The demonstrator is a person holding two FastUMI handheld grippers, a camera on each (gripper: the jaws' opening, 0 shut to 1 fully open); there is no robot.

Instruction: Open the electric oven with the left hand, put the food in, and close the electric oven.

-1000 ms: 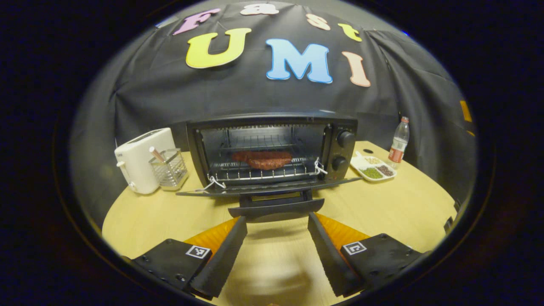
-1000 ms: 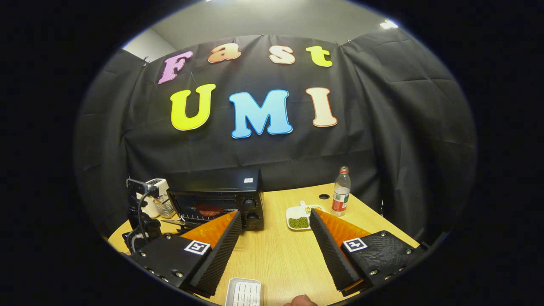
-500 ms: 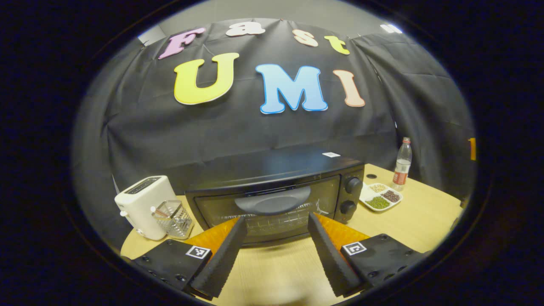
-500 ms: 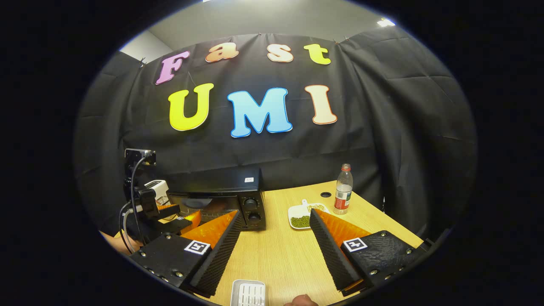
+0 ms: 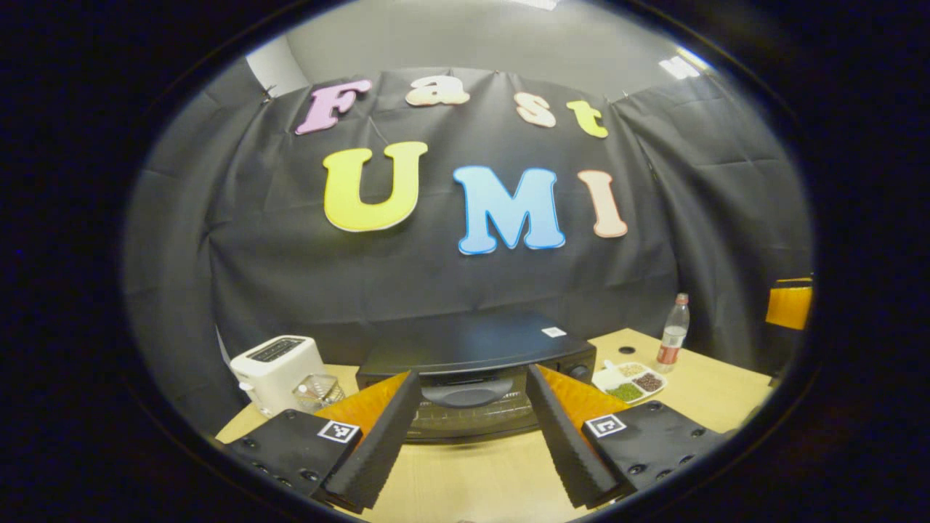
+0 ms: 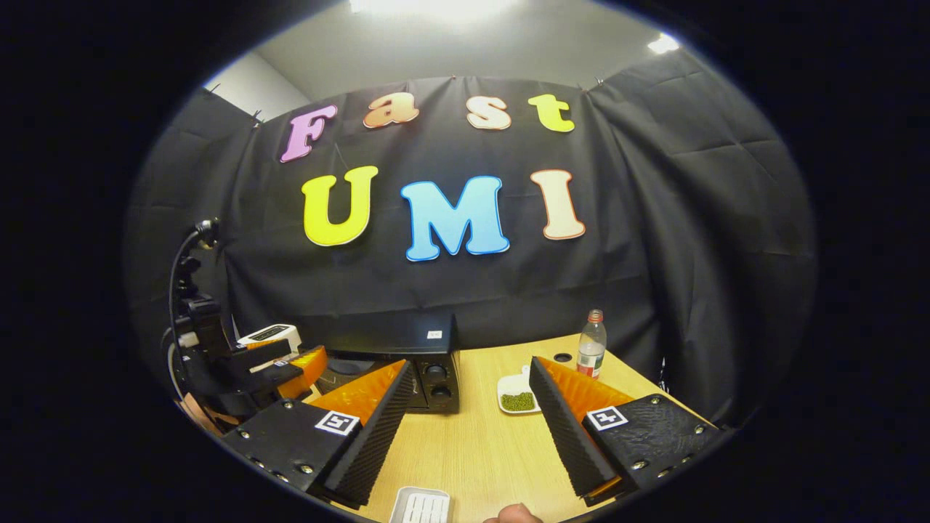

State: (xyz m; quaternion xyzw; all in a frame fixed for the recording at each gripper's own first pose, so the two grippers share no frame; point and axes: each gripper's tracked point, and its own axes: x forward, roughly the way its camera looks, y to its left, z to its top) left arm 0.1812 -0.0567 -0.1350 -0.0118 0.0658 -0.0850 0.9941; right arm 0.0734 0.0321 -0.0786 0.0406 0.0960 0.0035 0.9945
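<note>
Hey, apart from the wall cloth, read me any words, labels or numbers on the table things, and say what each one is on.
No text can be read.
White sticker on top of the oven: too small to read.
Label on the bottle: blurred.
Square tags on the left gripper and right gripper: black-and-white patterns, no words.

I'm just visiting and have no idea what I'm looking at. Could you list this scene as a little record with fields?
Oven door: shut on the black oven
Left gripper: jaws open, in front of the door handle
Right gripper: jaws open, holding nothing
Left of oven: white toaster
Right of oven: snack tray, bottle
Surface: wooden table
</note>
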